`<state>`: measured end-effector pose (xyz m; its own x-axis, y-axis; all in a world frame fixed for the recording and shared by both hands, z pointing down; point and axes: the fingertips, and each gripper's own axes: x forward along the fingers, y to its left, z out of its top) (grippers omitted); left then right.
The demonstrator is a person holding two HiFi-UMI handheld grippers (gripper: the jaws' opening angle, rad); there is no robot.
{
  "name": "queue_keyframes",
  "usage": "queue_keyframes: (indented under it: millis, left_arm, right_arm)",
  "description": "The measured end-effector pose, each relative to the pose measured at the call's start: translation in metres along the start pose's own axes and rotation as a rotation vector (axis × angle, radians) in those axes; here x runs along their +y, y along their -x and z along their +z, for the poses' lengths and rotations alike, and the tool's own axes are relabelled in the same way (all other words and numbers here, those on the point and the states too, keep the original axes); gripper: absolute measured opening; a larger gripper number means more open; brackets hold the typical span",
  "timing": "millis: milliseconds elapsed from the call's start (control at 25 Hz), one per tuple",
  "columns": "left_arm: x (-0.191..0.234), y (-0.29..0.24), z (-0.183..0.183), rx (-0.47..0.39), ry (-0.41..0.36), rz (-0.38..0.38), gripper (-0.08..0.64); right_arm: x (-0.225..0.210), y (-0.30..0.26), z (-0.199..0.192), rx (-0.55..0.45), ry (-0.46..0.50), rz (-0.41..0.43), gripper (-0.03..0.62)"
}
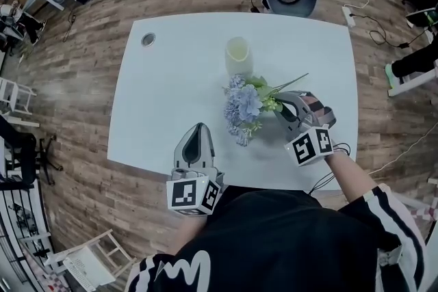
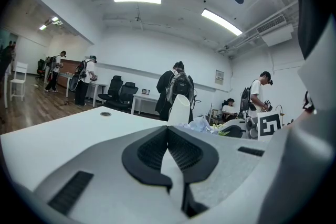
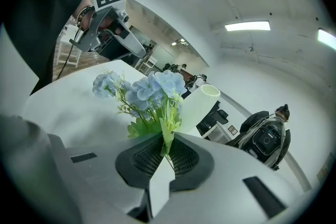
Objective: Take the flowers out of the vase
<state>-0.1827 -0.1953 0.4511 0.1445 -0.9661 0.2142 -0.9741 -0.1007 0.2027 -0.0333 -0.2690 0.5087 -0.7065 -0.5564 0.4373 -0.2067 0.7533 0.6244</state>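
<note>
Head view: found the flowers (image 1: 245,109) out of the vase (image 1: 239,56), at its six o'clock over the table (image 1: 171,99), stems lost inside the right gripper (image 1: 284,113) at their three o'clock; could not tell whether the flowers touched the tabletop. Noted the left gripper (image 1: 199,129) at seven o'clock, near the front edge, its rear partly cut off by a dark top. Saw bare tabletop from eight to eleven o'clock. Left gripper view: found jaws together on nothing, vase at twelve o'clock. Right gripper view: found jaws clamped on the green stems, flowers fanning toward eleven o'clock, vase behind at one o'clock.
</note>
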Motion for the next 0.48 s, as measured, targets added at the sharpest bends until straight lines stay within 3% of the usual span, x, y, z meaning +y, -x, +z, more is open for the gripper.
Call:
queue_keyframes:
  millis: [480]
  left_arm:
    - [0.001,-0.003,0.0,0.003,0.003,0.006,0.005]
  right_arm:
    - [0.014,-0.012,-0.017,0.053,0.004,0.059,0.028]
